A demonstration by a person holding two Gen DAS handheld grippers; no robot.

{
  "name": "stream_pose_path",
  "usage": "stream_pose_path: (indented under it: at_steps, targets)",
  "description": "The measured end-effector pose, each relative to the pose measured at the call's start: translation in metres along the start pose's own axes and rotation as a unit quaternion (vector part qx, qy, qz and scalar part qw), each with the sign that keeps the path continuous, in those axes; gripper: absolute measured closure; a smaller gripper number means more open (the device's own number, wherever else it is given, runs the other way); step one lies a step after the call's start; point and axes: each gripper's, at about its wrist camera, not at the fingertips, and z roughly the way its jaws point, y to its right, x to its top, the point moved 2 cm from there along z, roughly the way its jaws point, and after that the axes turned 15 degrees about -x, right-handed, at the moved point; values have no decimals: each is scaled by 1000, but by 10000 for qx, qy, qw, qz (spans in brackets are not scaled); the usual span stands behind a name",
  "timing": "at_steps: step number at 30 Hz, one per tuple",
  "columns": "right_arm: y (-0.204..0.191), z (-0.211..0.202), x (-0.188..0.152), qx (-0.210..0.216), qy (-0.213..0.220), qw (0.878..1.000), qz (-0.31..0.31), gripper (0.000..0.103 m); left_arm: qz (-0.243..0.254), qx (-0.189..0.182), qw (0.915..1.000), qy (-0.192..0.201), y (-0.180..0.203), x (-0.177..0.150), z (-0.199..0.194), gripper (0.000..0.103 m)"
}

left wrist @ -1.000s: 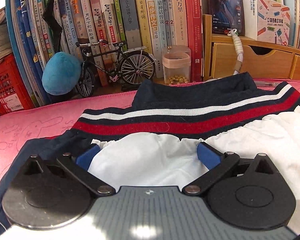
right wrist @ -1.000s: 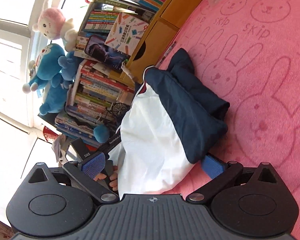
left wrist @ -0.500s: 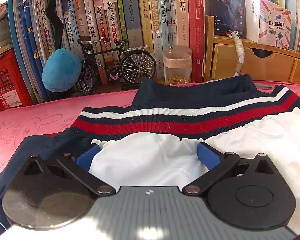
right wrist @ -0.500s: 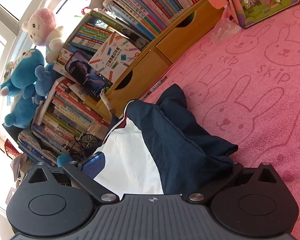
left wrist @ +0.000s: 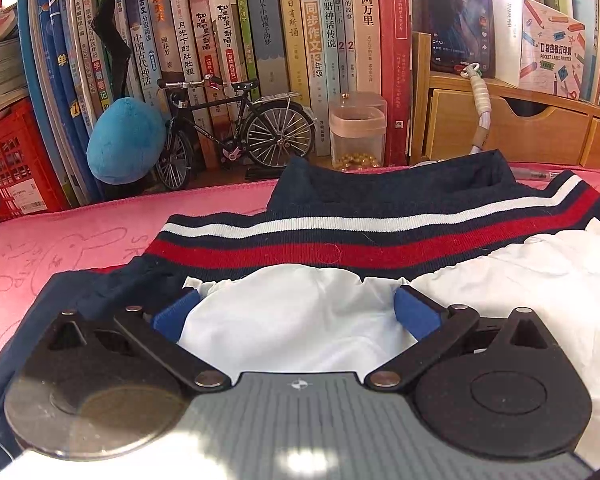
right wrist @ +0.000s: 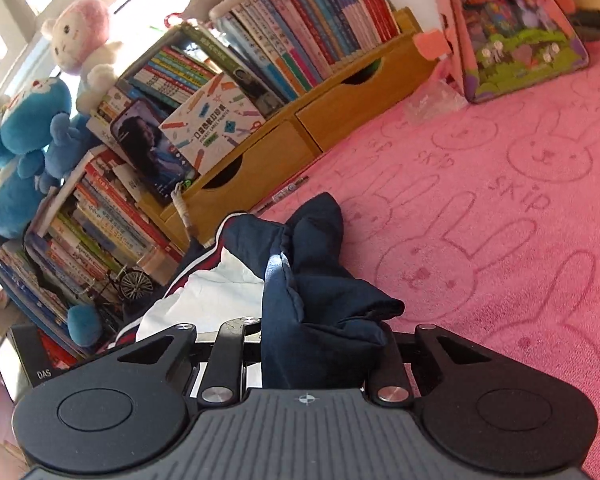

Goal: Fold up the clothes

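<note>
A white jacket [left wrist: 520, 288] with a navy, white and red striped band [left wrist: 340, 240] lies on the pink bunny-print mat [left wrist: 80, 240]. My left gripper [left wrist: 296, 314] rests on the white cloth, open, its blue pads [left wrist: 414, 314] wide apart with the fabric lying slack between them. In the right wrist view the jacket's navy sleeve [right wrist: 320, 280] is bunched up between the jaws of my right gripper [right wrist: 312, 336], which are closing on it. The cloth hides the pads. The white body [right wrist: 220, 296] lies to the left of the sleeve.
Behind the jacket stand rows of books, a model bicycle [left wrist: 236, 128], a blue plush ball [left wrist: 124, 140], a clear jar [left wrist: 358, 132], wooden drawers [left wrist: 500, 132] and a red crate [left wrist: 8, 160]. A toy box [right wrist: 516, 28] leans at the mat's [right wrist: 500, 240] far side; a pen [right wrist: 288, 192] lies by the drawers.
My right gripper's jaws went from wide open to drawn in on the navy sleeve, and the hand rolled and shifted along the mat. The left gripper has stayed put.
</note>
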Motion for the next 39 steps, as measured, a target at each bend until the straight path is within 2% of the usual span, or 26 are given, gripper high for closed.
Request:
stream_pose_path:
  at_steps: [2, 5, 8, 11, 13, 15, 17, 20, 22, 24, 25, 26, 28, 30, 32, 34, 35, 37, 39]
  targets:
    - [-30, -18, 2, -143, 484, 9964, -674, 88, 43, -12, 9999, 151, -9, 0, -25, 4]
    - [-78, -43, -4, -121, 1090, 9825, -1507, 88, -45, -270, 9964, 803, -42, -14, -94, 0]
    - [-128, -60, -22, -23, 1514, 9656, -2113, 88, -243, -356, 9924, 1150, -90, -53, -160, 0]
    - [-184, -74, -53, 224, 1851, 9422, -2783, 88, -374, 173, 9921, 1187, -131, -101, -198, 0]
    - [-220, -83, -77, 411, 2041, 9232, -3231, 89, -441, 658, 9926, 919, -152, -125, -202, 0]
    - [-250, -90, -104, 710, 2033, 9062, -3640, 89, -524, 938, 9928, 529, -164, -140, -195, 0]
    - [-275, -94, -130, 1006, 1935, 8892, -4022, 90, -654, 835, 9940, 267, -175, -151, -189, 0]
    - [-298, -93, -168, 1268, 1635, 8589, -4684, 91, -933, 656, 9931, 265, -184, -153, -192, 0]
    - [-303, -87, -186, 1239, 1420, 8446, -5012, 90, -1103, 539, 9921, 240, -189, -154, -191, 0]
    - [-298, -86, -192, 1161, 1383, 8403, -5112, 84, -1114, 508, 9921, 255, -189, -157, -192, 0]
    - [-294, -87, -192, 1151, 1398, 8399, -5116, 68, -1097, 512, 9923, 258, -189, -159, -193, 0]
    - [-288, -92, -190, 1195, 1444, 8403, -5088, 42, -1089, 515, 9924, 263, -188, -160, -193, 0]
    - [-273, -101, -182, 1346, 1575, 8383, -5043, 18, -1113, 509, 9921, 278, -188, -160, -195, 0]
    - [-253, -112, -174, 1467, 1728, 8286, -5119, 17, -1146, 521, 9916, 303, -189, -160, -197, 0]
    - [-234, -115, -170, 1383, 1798, 8211, -5238, 13, -1123, 596, 9911, 395, -186, -161, -204, 0]
    - [-216, -114, -168, 1208, 1838, 8162, -5342, 12, -1156, 360, 9911, 545, -178, -161, -218, 0]
    - [-206, -113, -167, 1120, 1858, 8137, -5393, 12, -1183, 130, 9908, 650, -171, -160, -226, 0]
    - [-192, -109, -165, 930, 1839, 8143, -5427, 12, -1275, -737, 9856, 824, -157, -155, -239, 0]
    - [-182, -100, -161, 754, 1684, 8280, -5295, 12, -1445, -1620, 9715, 951, -142, -150, -245, 0]
